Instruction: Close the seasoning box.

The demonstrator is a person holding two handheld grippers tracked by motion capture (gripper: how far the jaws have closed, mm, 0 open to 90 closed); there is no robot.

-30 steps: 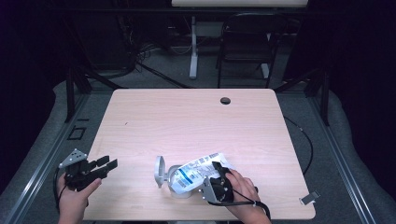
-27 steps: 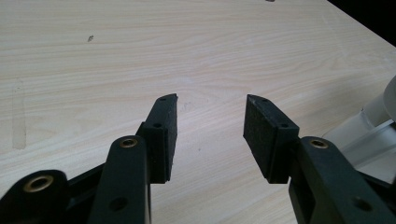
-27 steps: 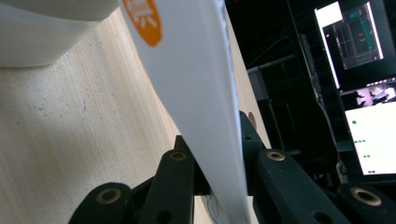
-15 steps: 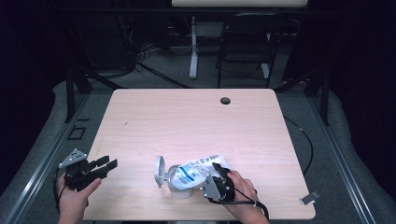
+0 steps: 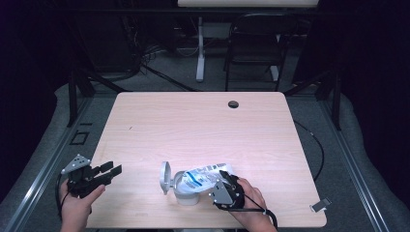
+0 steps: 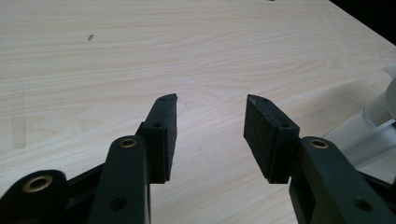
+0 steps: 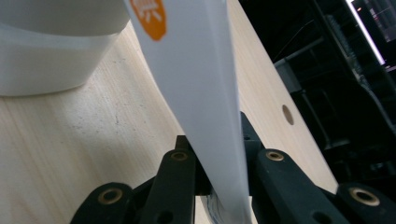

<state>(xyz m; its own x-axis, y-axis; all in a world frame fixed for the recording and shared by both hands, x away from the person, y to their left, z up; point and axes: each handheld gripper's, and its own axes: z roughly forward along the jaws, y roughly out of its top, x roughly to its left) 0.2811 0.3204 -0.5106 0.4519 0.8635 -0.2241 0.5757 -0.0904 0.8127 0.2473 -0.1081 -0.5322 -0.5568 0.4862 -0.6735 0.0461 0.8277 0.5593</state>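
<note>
a white and blue pouch (image 5: pixel 205 175) is held near the near edge of the tabletop (image 5: pixel 203 125), slightly right of that edge's middle. its long axis is seen to run across the tabletop, roughly parallel to the near edge, with a slight tilt: the left end points toward the near left corner and is lowered into a white container (image 5: pixel 186 189), while the right end points toward the right edge and is raised. in the right gripper view the pouch (image 7: pixel 196 93) is shown edge-on as a thin white sheet with an orange mark near its top.

the right gripper (image 5: pixel 227 186) is closed on the right end of the pouch; in the right gripper view the sheet is clamped between the two black jaws with no gap visible. the gripper is carried by the right hand (image 5: pixel 249 203) at the near edge.

the container is placed upright just beside the near edge. its hinged lid (image 5: pixel 165 177) is swung open to the left and stands nearly on edge. the pouch's left end is seen inside the container mouth; what else is in the container cannot be told.

the left gripper (image 5: pixel 109 171) is held over the near left corner, well apart from the pouch. its jaws are spread wide with nothing between them; bare wood is seen in the gap in the left gripper view (image 6: pixel 210 130).
</note>
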